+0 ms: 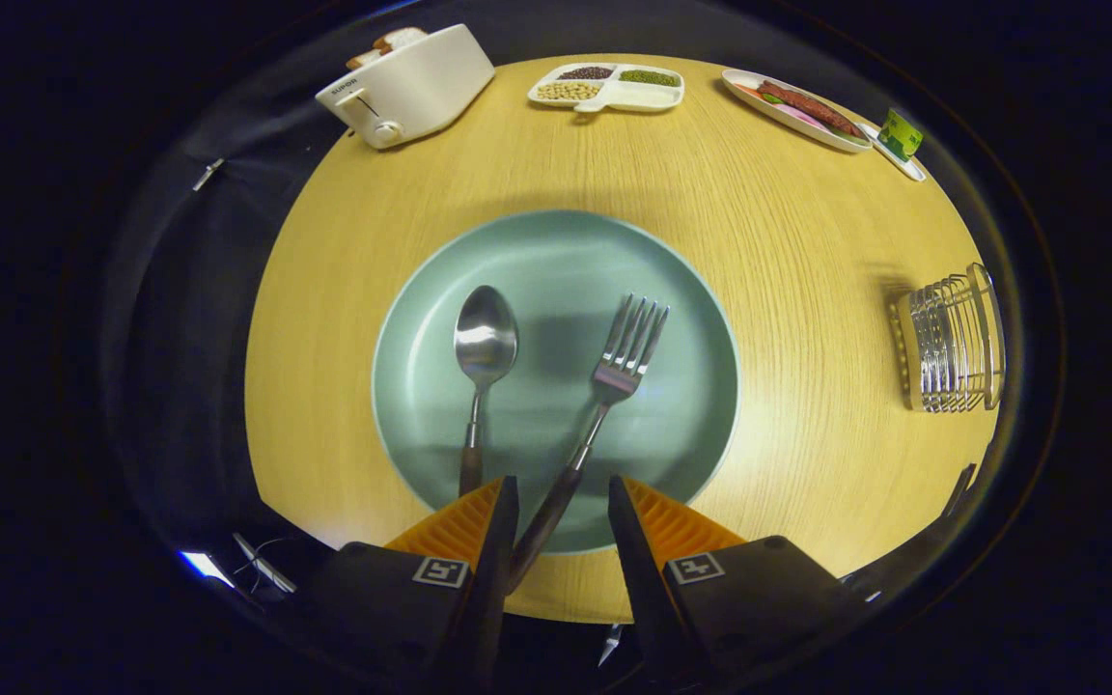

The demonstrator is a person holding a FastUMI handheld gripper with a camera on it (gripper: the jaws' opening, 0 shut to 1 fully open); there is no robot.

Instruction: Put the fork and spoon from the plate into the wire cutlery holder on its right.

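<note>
Hovering low over the near rim of the plate (556, 251), the gripper (564, 497) has its two fingers spread apart, and the dark handle of the fork (604, 405) runs up between them, lying close against the left finger; whether it actually touches that finger is hard to tell, and the right finger stands clear of it. Nothing is clamped. The fork lies slanted on the pale green plate, tines pointing away and a little right, metal neck gleaming. Beside it on the left, the spoon (481, 372) lies nearly straight, bowl up and shiny, its dark handle end just ahead of the left finger. The plate sits on a round wooden table (807, 251). Well off to the right, near the table's edge, the wire cutlery holder (950, 343) stands, apart from the plate.
</note>
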